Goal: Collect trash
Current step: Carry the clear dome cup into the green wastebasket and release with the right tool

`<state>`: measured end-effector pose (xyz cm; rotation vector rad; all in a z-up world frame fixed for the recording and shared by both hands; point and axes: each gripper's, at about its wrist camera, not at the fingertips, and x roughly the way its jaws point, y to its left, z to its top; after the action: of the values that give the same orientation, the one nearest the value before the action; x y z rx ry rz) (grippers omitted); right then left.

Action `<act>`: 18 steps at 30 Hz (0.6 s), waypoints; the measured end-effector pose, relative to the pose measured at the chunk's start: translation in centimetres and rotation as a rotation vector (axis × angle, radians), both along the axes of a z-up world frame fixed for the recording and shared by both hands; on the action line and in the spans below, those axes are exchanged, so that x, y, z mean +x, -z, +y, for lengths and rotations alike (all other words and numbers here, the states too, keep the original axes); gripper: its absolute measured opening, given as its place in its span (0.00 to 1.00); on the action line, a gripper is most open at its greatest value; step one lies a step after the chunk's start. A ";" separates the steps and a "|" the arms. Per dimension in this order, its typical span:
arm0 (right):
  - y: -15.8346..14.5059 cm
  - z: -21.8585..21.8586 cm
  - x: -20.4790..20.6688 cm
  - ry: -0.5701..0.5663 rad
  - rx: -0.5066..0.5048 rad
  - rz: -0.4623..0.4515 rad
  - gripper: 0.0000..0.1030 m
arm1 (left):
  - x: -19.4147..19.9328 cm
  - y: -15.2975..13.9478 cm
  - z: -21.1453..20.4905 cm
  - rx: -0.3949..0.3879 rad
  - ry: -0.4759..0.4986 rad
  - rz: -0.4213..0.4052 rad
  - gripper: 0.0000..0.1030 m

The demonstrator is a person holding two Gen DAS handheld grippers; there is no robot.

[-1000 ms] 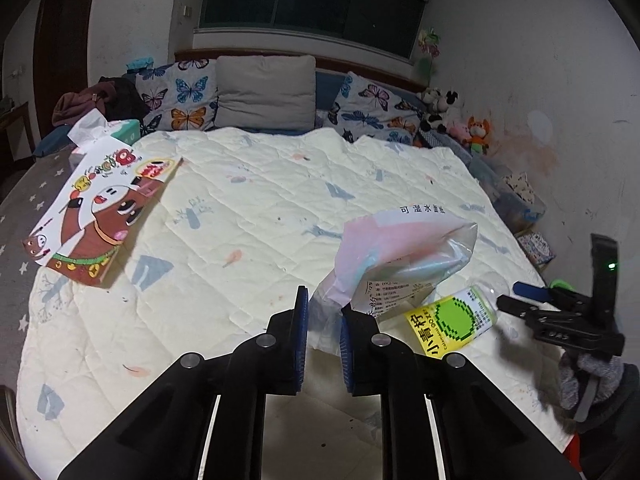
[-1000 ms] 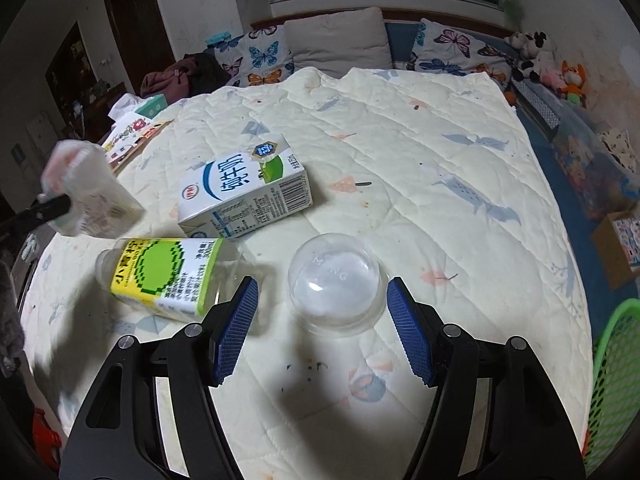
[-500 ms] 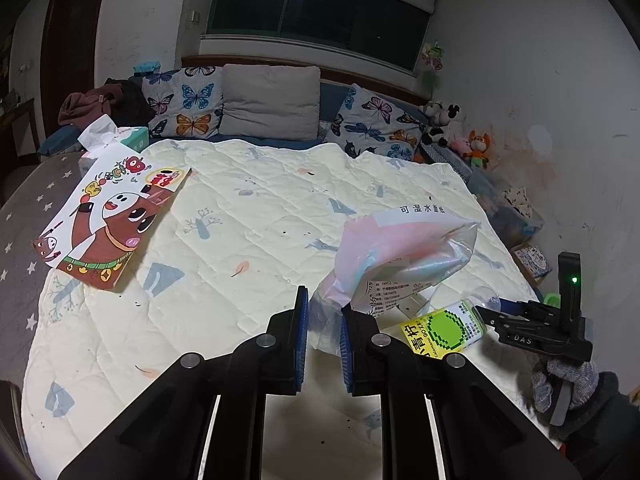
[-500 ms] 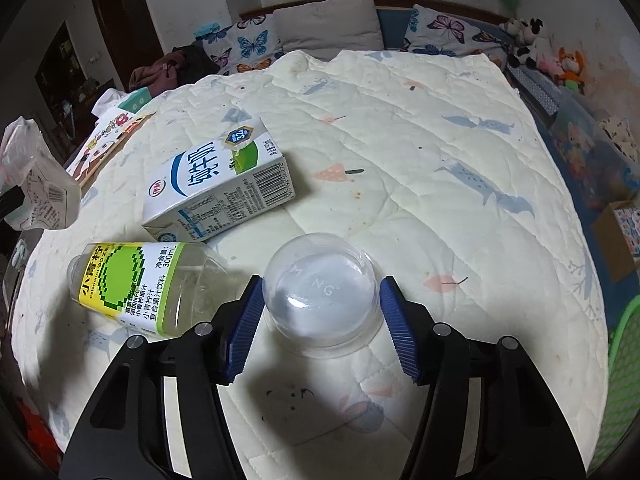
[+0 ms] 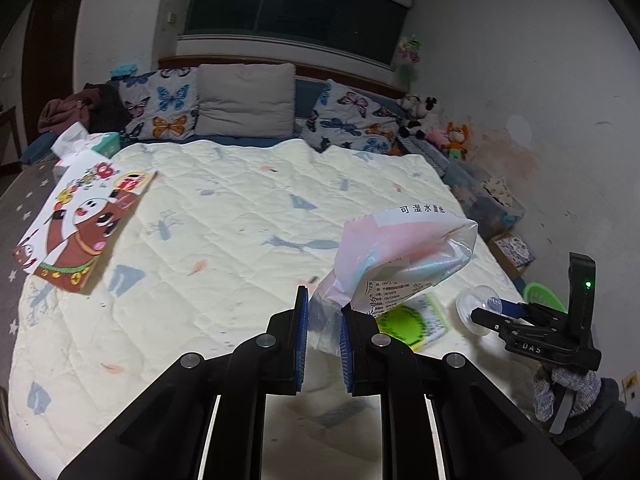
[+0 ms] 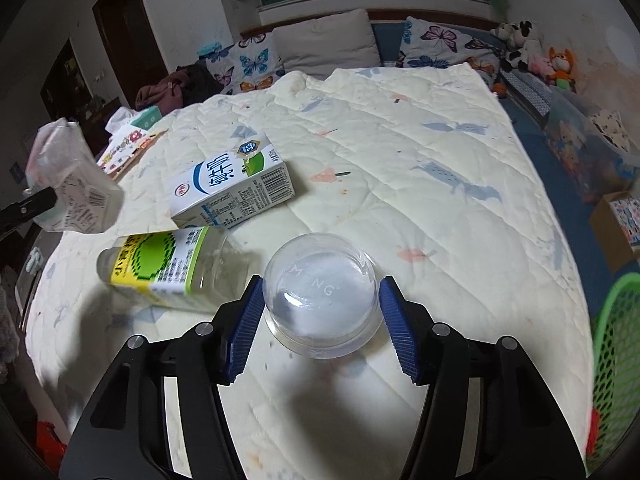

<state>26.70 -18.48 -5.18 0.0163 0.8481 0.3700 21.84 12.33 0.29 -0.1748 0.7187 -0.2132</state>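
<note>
1. Closing in over the last second, the right gripper [image 6: 322,322] has brought its blue pads against both sides of the clear plastic cup [image 6: 320,292], which before sat loose between wider jaws; it now looks clamped.
2. That cup is upside down near the foot edge of the bed [image 6: 400,160], thin-walled and light (probably easy to crush or squirt out), so a gentle squeeze across its widest part, as now, seems best.
3. Just to its left lies a bottle [image 6: 160,268] with a green label, round and likely to roll; beyond it a milk carton [image 6: 232,188] lies flat, stiff enough to grip by its narrow sides.
4. Over the same edge, the left gripper [image 5: 323,334] is pinched shut on the limp corner of a plastic tissue wrapper [image 5: 400,248], held clear of the quilt.
5. A green mesh basket [image 6: 616,360] stands off the bed's right side, probably where the trash goes.
</note>
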 end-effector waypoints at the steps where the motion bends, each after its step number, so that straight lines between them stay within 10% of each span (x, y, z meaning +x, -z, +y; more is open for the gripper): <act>1: -0.3 -0.6 -0.6 0.007 0.006 -0.007 0.58 | 0.0 -0.1 -0.5 -0.001 0.010 -0.002 0.14; 18: -1.6 -15.2 -8.4 0.285 0.013 -0.041 0.58 | 1.0 0.3 -12.7 -0.009 0.244 0.024 0.14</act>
<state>18.31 -33.65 -3.61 0.1401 0.7898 0.1078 22.88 -0.36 0.03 -0.0975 0.7623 -0.4475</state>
